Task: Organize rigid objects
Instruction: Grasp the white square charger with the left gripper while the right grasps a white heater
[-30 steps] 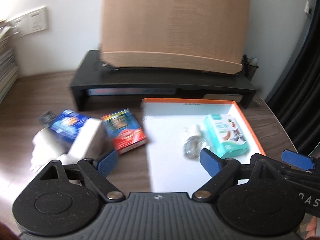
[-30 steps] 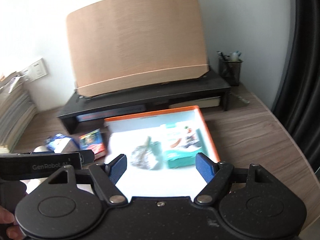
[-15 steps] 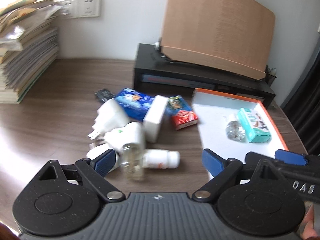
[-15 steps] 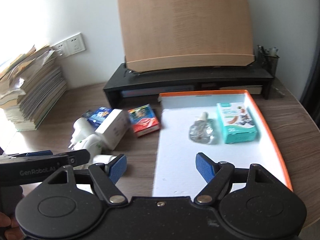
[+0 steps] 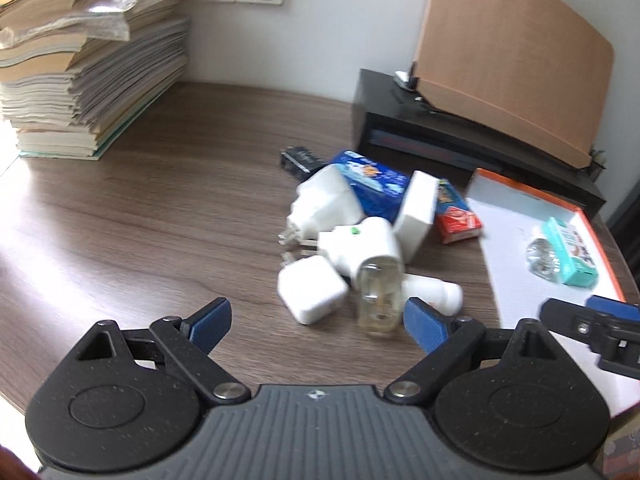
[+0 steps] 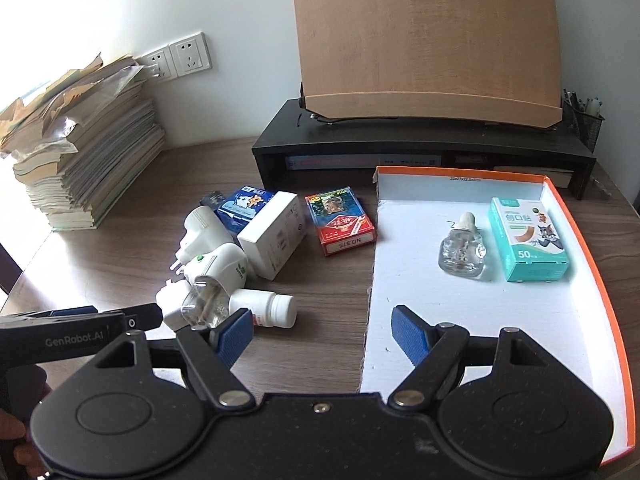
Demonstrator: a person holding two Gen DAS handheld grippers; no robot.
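Observation:
A pile of small items lies on the wooden table: a white charger cube (image 5: 310, 296), a white plug-in heater (image 5: 360, 244) with a clear glass bottle (image 5: 380, 300), a white pill bottle (image 6: 266, 310), a white box (image 6: 272, 234), a blue box (image 6: 244, 206) and a red card box (image 6: 340, 226). My left gripper (image 5: 316, 322) hangs open just short of the cube and the bottle, touching neither. The white tray (image 6: 460, 320) with an orange rim holds a small glass bottle (image 6: 462, 250) and a teal plaster box (image 6: 528, 240). My right gripper (image 6: 323, 334) is open over the tray's left edge, empty.
A tall stack of books and papers (image 6: 84, 140) stands at the far left by the wall sockets. A black monitor riser (image 6: 400, 148) carrying a curved wooden board (image 6: 424, 40) runs along the back, with a mesh pen cup (image 6: 584, 120) at its right end.
Both views have swung left, away from the tray. The pile now lies straight ahead of the left gripper, and the book stack has come into sight. Both grippers stay open and empty.

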